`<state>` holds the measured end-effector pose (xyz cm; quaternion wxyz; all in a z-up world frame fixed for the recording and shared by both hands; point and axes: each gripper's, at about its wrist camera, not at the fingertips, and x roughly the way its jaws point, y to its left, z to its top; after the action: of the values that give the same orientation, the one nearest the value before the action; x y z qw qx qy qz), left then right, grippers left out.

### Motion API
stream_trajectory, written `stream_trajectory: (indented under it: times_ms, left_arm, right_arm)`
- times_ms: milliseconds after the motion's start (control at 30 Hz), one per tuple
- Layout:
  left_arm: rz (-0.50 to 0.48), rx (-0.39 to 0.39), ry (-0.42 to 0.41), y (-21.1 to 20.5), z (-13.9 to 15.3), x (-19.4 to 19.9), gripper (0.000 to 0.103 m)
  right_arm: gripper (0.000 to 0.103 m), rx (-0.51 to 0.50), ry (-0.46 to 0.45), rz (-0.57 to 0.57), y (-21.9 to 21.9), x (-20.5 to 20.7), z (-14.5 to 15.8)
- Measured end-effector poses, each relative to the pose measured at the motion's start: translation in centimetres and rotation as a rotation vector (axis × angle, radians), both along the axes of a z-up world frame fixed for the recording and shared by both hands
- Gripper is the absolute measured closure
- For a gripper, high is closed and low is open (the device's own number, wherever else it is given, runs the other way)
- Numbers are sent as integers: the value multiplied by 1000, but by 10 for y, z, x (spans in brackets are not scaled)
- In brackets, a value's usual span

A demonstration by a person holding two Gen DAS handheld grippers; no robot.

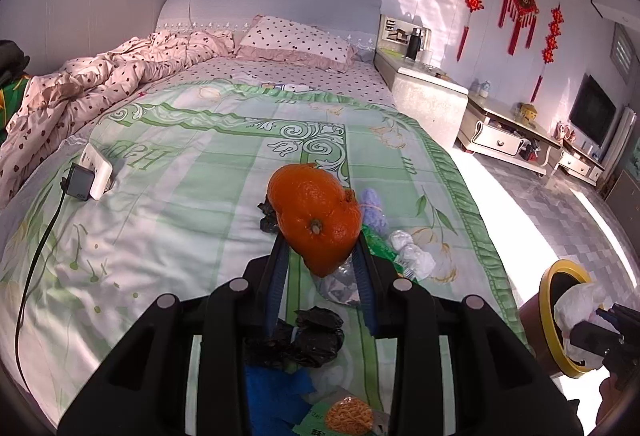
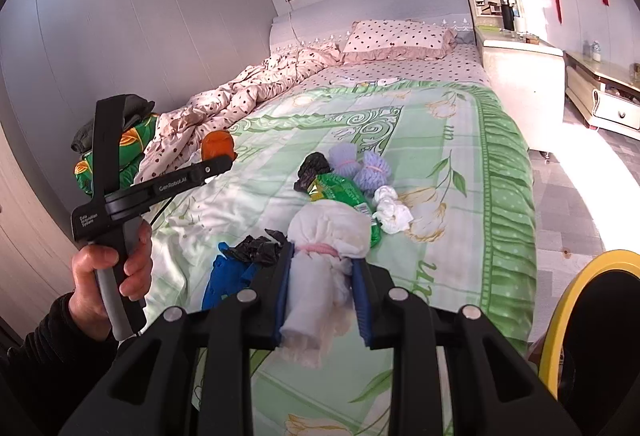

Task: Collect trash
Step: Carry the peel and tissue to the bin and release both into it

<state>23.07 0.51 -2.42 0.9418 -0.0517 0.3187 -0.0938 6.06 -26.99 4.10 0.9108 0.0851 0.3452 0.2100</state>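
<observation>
A green floral bedspread (image 1: 192, 196) carries scattered trash; a yellow-rimmed bin (image 2: 568, 300) stands beside the bed. The right gripper (image 2: 322, 256) clamps a white tissue bundle (image 2: 328, 232), the left gripper (image 1: 320, 248) clamps orange peel (image 1: 316, 212), both above the bedspread

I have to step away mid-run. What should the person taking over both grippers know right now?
Left gripper: shut on the orange peel, lifted above the bed.
Right gripper: shut on a white tied bundle, near the yellow-rimmed bin beside the bed.
Neither piece is dropped in yet.
Left on the bedspread: green wrapper, black bags, purple bundles, white tissue, blue scrap.
</observation>
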Motion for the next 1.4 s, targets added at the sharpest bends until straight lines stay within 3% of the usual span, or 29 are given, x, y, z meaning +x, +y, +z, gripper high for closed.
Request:
stream_trajectory:
  times_ms: [533, 800, 1067, 1400]
  left_arm:
    - [-215, -29, -115, -123, 78, -56, 73]
    - [-322, -41, -145, -194, 104, -70, 72]
    - [-437, -36, -129, -271, 100, -77, 72]
    - [-538, -10, -36, -344, 54, -73, 72]
  right_arm:
    - [78, 3, -155, -218, -106, -37, 76]
    - [78, 6, -208, -352, -166, -60, 98]
    - [77, 9, -192, -474, -221, -69, 89]
    - [77, 28, -121, -566, -271, -69, 48]
